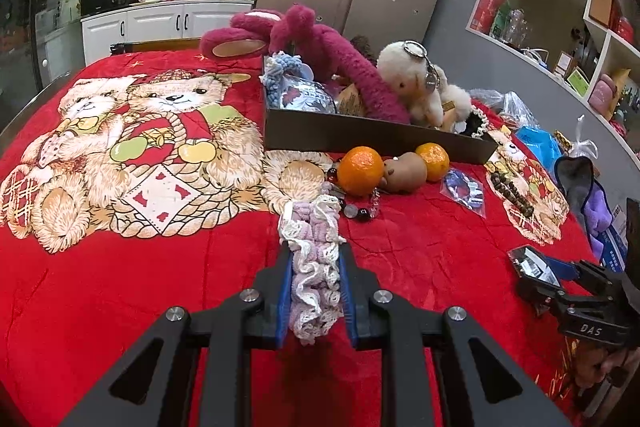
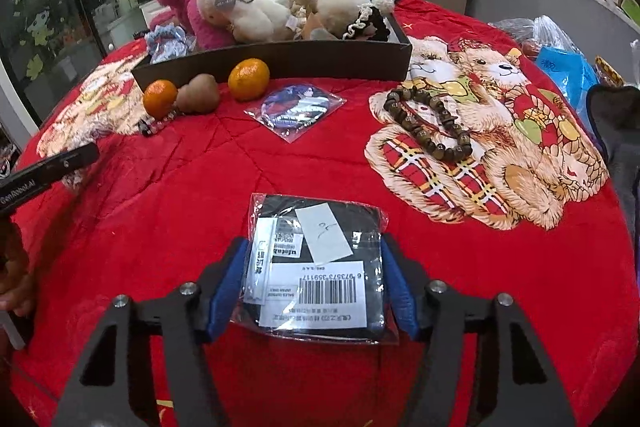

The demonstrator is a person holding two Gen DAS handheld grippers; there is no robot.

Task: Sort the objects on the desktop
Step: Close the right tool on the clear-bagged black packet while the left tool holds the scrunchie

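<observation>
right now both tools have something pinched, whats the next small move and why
Probably carry the left tool forward to the dark tray and drop the lacy scrunchie in. It is already clamped, and the tray holding plush toys lies straight ahead. The right tool holds the bagged black packet and can follow.

Left tongs (image 1: 314, 291) — matte black linkage arms with triangular cut-outs, silver round screws at each joint, bright blue pads lining the inner faces. Right tongs (image 2: 314, 279) are the same build: black frame, steel pivots, blue pads. White lettering shows on the black bodies — "DAS" on one, "GenRobot.AI" on the other — and there's a glimpse of bare skin beside each.
</observation>
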